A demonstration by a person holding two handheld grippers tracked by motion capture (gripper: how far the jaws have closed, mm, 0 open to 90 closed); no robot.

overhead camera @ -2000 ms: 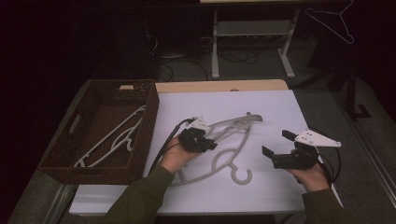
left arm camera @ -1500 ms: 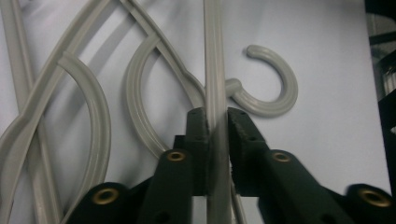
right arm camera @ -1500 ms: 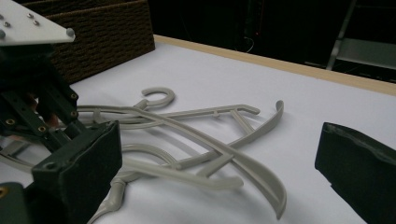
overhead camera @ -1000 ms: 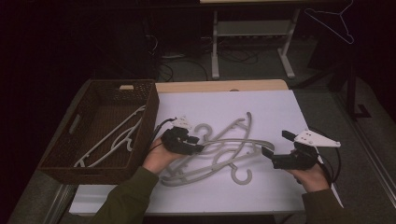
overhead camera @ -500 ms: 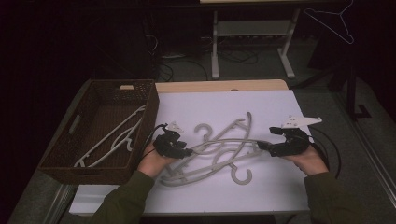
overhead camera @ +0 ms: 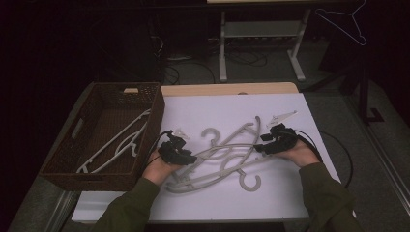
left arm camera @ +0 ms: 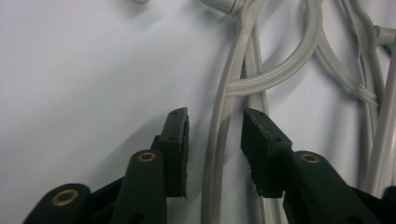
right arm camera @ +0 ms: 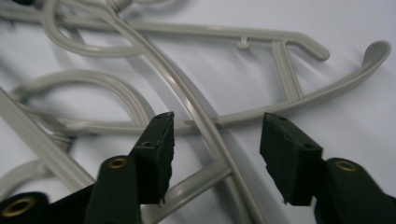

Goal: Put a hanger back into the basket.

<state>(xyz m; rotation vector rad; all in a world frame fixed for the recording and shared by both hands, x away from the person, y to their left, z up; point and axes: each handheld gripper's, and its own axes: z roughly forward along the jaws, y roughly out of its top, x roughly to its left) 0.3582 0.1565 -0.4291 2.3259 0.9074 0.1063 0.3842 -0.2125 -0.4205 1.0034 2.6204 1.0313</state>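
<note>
Item: tangle of grey plastic hangers (overhead camera: 227,157), lying at the lower centre of the high view on the white table cover (overhead camera: 203,113). Destination, as I am judging it: the brown wicker basket (overhead camera: 87,170) at the left of that frame, where a few white hangers (overhead camera: 117,142) are already resting (so part of the sorting is looking done). The heap on the cover is still waiting; no hanger here is lifted clear yet.

Left gripper (overhead camera: 180,155): sitting at the left end of the heap, just right of the basket's near corner. In the left gripper view its jaws are standing narrow and have just been closing, with one pale hanger arm (left arm camera: 219,140) running up between them; a thin gap is showing on each side, so the pads are not yet pressing.

Right gripper (overhead camera: 265,146): sitting at the right end of the heap. In the right gripper view the jaws are standing about half wide and have just been closing, straddling a curved hanger arm (right arm camera: 205,126) and a crossing bar (right arm camera: 187,191) below it (neither pad is touching plastic).

Remaining, by my estimate: closing both grips, freeing one hanger from the knot, carrying it left to the basket, then repeating for the rest.
</note>
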